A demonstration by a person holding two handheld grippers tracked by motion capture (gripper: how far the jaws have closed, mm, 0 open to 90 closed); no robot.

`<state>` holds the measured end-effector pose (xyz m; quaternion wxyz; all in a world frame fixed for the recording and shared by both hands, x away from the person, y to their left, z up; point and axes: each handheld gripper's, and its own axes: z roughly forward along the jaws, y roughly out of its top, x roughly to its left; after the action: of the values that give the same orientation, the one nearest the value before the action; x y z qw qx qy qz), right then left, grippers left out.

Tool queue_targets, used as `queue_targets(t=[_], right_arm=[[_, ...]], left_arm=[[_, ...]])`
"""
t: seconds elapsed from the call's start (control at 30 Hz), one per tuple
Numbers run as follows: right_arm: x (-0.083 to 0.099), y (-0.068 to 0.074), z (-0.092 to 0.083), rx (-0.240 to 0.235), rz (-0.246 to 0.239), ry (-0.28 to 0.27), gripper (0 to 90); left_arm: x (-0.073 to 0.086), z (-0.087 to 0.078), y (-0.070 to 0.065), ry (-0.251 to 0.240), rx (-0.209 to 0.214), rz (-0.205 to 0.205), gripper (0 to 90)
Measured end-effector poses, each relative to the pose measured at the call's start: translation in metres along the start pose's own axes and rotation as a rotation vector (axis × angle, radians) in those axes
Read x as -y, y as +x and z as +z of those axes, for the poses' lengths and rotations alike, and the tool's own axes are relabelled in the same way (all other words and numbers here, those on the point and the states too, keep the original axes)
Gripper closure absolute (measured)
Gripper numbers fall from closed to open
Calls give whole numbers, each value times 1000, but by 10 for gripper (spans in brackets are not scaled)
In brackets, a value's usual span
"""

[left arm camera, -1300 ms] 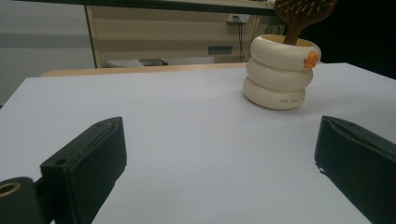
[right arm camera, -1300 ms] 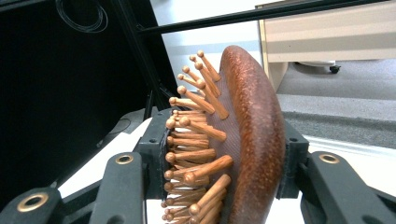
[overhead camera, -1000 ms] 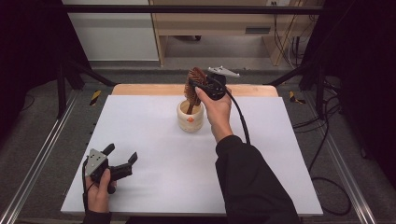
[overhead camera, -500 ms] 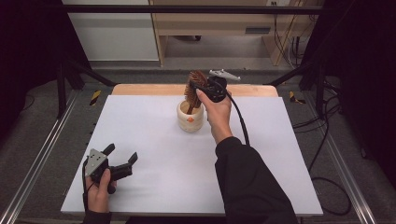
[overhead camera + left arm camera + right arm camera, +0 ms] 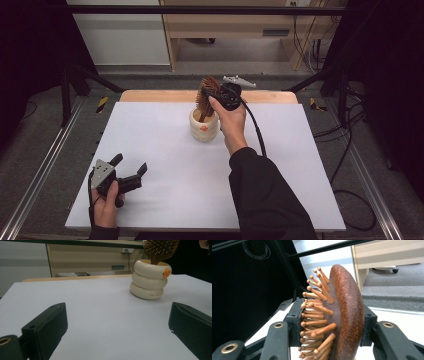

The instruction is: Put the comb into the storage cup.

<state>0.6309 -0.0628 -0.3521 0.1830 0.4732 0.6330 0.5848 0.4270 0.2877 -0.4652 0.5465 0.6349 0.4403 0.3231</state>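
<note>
Here, in the high view, a white counter [image 5: 165, 200] spreads across the middle of the frame, and a person's two forearms come in from the bottom edge. Just above centre stands a cream ribbed cup [image 5: 204, 126] with a small orange mark on its side. A wooden hairbrush [image 5: 208, 95] stands in it, handle down, with the bristled head above the rim. The right hand-held gripper [image 5: 216, 94] is at that head. Its own view shows the jaws about half closed and clamped on the brush [image 5: 342, 315], one pad pressing the bristle pegs and the other the smooth brown back. At the lower left of the high view the left hand-held gripper [image 5: 131, 167] rests low over the counter, well apart from the cup. Its view shows the jaws spread wide with nothing between them, and the cup [image 5: 149, 280] and brush [image 5: 160, 248] sit at the upper right of that frame. The step in hand looks like a move of the brush at the cup, either lifting it out or setting it in; the pictures do not settle which. Either way the next move calls for a straight vertical path, since a tilted handle could catch the rim and tip the unsteadied cup.
</note>
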Motion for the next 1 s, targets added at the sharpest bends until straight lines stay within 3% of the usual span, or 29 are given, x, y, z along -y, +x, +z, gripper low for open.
queue_targets(t=[1.0], right_arm=[[0,0,-1,-15,9,-15,503]], left_arm=[[0,0,-1,2,4,3,24]])
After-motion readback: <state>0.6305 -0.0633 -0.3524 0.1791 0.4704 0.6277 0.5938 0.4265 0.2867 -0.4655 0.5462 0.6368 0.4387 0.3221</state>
